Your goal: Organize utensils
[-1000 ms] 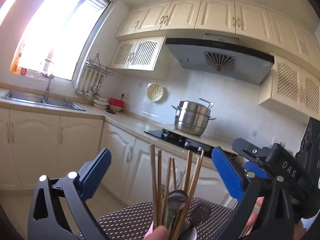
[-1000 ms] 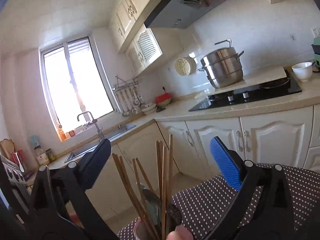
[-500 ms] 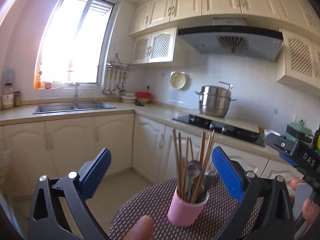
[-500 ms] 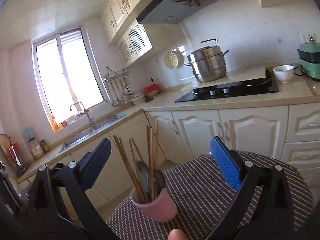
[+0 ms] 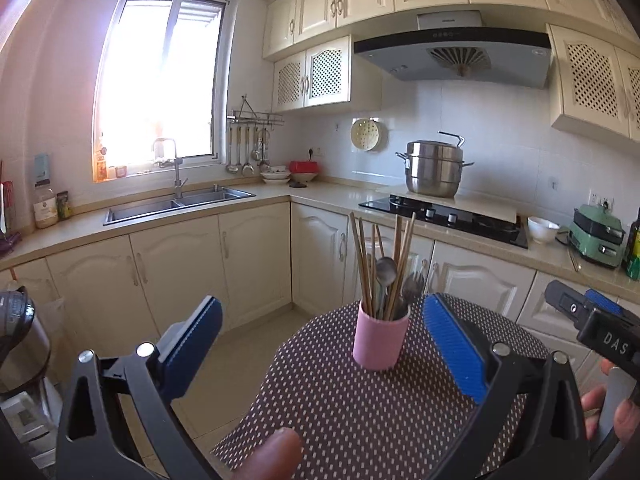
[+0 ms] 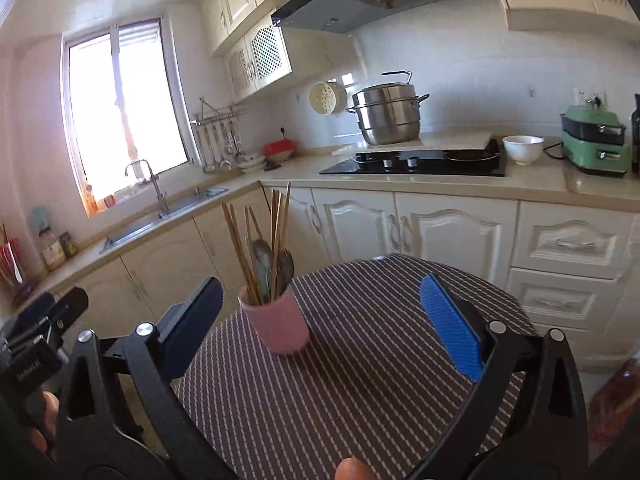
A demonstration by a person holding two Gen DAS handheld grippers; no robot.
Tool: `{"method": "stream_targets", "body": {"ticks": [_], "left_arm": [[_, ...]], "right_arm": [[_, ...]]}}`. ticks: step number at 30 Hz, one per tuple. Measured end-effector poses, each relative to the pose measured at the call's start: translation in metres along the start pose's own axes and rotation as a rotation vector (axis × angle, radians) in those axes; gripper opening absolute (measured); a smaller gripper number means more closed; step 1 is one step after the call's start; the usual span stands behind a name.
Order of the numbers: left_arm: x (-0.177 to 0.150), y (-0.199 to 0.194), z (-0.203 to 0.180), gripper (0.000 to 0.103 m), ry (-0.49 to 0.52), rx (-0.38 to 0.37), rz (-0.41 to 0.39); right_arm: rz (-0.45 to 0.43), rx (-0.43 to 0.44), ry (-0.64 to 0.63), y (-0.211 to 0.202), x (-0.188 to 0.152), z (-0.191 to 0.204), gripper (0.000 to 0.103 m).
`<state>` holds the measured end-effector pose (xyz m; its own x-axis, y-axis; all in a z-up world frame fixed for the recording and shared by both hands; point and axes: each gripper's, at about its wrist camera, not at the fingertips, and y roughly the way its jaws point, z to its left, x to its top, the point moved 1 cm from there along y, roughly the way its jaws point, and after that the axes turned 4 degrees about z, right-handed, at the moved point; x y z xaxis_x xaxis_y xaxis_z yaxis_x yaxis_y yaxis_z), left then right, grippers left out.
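A pink cup (image 5: 380,340) stands upright on a round table with a dark dotted cloth (image 5: 360,412). It holds several wooden chopsticks (image 5: 362,256), a metal spoon (image 5: 386,270) and a fork (image 5: 412,284). My left gripper (image 5: 320,344) is open and empty, pulled back from the cup. The cup also shows in the right wrist view (image 6: 276,320), with chopsticks (image 6: 276,232) standing in it. My right gripper (image 6: 320,316) is open and empty, the cup left of its middle. The right gripper's body shows at the right of the left wrist view (image 5: 596,328).
Cream kitchen cabinets (image 5: 248,256) run behind the table. On the counter are a sink (image 5: 176,204), a hob (image 5: 440,216) with a steel pot (image 5: 434,168), a white bowl (image 6: 522,149) and a green appliance (image 6: 594,140).
Both grippers have drawn back and up from the cup; it went from close below the fingers to standing farther off on the table. Both stayed open.
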<state>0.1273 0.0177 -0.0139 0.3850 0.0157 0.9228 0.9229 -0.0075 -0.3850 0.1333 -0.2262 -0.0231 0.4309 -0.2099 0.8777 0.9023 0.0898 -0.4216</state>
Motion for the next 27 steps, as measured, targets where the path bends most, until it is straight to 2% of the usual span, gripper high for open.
{"method": "stream_targets", "body": {"ticks": [3,12,17,22,27], "left_arm": [[-0.004,-0.017,-0.002,0.099,0.01,0.011,0.016],[-0.02,-0.065,0.002,0.099,0.001,0.012,-0.004],[-0.02,-0.082,-0.005,0.099,0.005,0.016,-0.021],[-0.019,-0.09,-0.019,0.099,0.048,0.005,-0.037],[-0.018,-0.094,-0.021,0.099,0.042,0.007,-0.037]], "right_arm": [[0.033,-0.007,-0.018,-0.018,-0.01,0.007,0.097],[0.005,-0.065,-0.081,-0.065,-0.025,0.032,0.097],[-0.01,-0.089,-0.111,-0.081,-0.032,0.04,0.097],[-0.036,-0.116,-0.102,-0.093,-0.031,0.037,0.097],[-0.052,-0.12,-0.084,-0.1,-0.029,0.032,0.097]]}}
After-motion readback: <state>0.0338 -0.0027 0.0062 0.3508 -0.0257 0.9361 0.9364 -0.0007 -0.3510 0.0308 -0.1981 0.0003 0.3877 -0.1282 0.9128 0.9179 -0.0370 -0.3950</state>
